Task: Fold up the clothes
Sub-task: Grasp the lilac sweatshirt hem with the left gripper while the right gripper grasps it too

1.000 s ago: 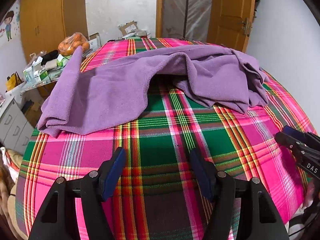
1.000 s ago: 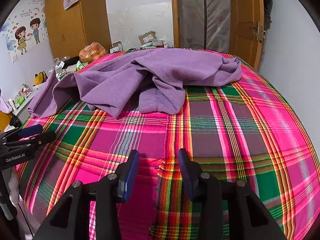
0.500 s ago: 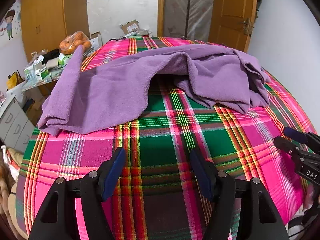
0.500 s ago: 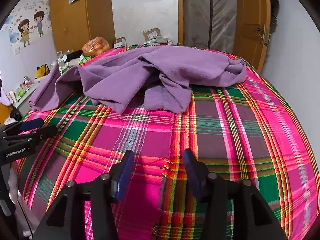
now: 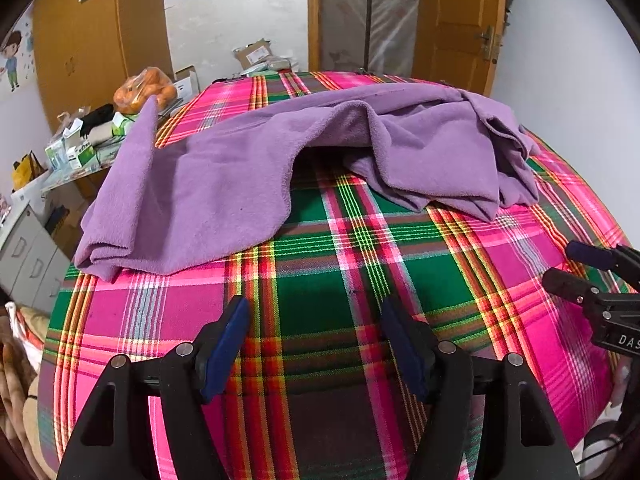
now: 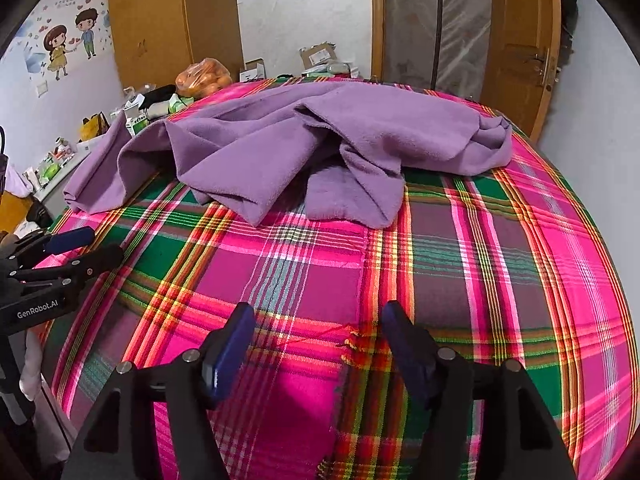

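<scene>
A rumpled purple fleece garment (image 5: 224,176) lies across the far half of a bed covered in pink, green and red plaid (image 5: 360,272); in the right wrist view the same purple garment (image 6: 360,136) has a fold hanging toward me. My left gripper (image 5: 316,320) hovers open over the near plaid, short of the garment, holding nothing. My right gripper (image 6: 318,324) is also open and empty above the near edge of the plaid cover (image 6: 480,280). Each gripper shows at the side of the other's view: the right gripper (image 5: 576,268), the left gripper (image 6: 88,246).
A cluttered side shelf with boxes (image 5: 80,148) and a bag of oranges (image 5: 146,90) stands left of the bed. Grey drawers (image 5: 28,256) sit below it. A wooden wardrobe (image 6: 152,28) and a door (image 5: 460,20) are at the back; a white wall runs along the right.
Both grippers have risen slightly and edged forward toward the garment; the right gripper's fingers have spread wider. The garment has not moved.
</scene>
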